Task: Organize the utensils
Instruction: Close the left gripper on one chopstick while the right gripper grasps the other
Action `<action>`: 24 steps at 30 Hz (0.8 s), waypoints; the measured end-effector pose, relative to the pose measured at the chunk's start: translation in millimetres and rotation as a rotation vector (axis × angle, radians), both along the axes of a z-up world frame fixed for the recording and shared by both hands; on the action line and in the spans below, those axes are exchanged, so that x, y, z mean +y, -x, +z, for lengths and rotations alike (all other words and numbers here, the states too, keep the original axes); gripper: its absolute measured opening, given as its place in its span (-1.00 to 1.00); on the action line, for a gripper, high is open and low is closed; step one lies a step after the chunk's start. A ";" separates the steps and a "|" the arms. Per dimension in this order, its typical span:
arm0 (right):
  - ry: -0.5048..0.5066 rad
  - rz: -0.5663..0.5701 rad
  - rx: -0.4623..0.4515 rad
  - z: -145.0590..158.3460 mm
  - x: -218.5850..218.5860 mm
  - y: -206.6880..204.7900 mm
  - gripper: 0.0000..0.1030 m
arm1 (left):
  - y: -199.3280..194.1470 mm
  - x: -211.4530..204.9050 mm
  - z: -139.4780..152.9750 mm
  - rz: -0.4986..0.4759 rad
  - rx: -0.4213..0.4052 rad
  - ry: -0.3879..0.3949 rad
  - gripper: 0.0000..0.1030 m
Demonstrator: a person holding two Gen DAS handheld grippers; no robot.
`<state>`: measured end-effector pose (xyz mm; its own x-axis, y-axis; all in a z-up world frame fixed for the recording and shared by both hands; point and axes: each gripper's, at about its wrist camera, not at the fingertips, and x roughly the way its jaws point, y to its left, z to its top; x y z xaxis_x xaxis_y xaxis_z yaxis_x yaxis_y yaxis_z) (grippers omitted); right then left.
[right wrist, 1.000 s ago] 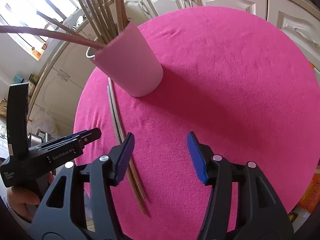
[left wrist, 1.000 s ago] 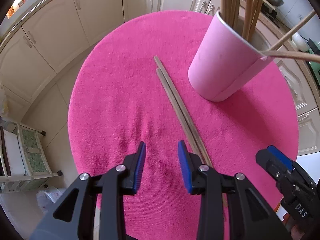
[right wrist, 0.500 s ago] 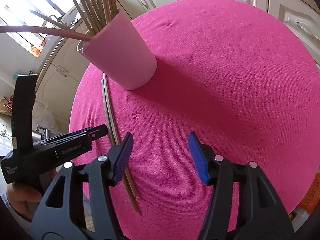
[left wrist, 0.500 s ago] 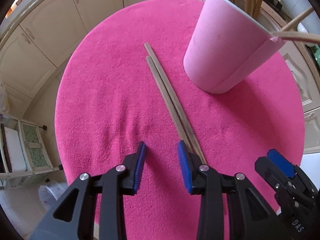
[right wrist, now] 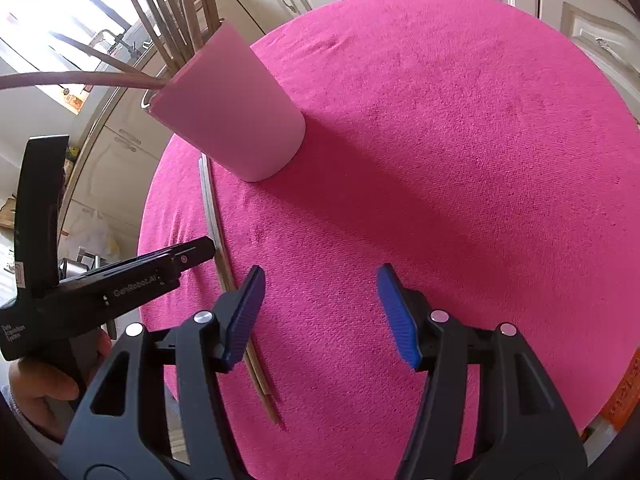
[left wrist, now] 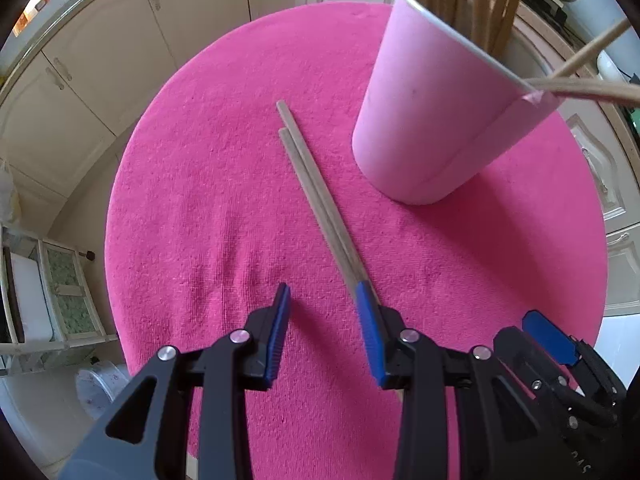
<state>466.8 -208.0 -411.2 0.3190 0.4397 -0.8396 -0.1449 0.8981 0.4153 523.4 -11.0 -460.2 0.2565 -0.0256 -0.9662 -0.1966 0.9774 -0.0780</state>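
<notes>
Pink cloth (left wrist: pixel 224 208) bears two chopsticks (left wrist: pixel 316 196) lying beside the cup (left wrist: pixel 436 120). Left gripper (left wrist: pixel 322 296) gapes apart, perhaps touching them; right gripper (right wrist: pixel 320 276) gapes too, empty.

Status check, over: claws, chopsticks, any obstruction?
Left claw open, empty. Right claw open, empty. Two chopsticks flat on pink cloth beside pink cup. Nothing blocking.

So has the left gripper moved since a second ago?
Yes. The left gripper has edged forward along the chopsticks towards the pink cup.
</notes>
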 end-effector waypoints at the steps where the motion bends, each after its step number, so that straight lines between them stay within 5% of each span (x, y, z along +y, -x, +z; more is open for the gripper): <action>1: 0.001 0.001 0.001 -0.2 -0.5 -0.4 0.13 | -0.1 -1.1 -0.3 -0.004 -0.003 -0.003 -0.32; 16: -0.006 0.013 0.008 -0.7 -1.6 -3.4 0.15 | -23.6 -31.1 7.9 -0.080 0.084 -0.127 -0.06; 24: 0.001 0.008 0.015 -1.2 0.6 -6.5 0.16 | -44.9 -38.3 7.1 -0.075 0.161 -0.104 -0.05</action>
<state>473.2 -207.4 -412.4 0.3032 0.4410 -0.8448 -0.1459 0.8975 0.4161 568.3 -49.4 -453.1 0.0995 0.0632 -0.9930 -0.1248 0.9909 0.0506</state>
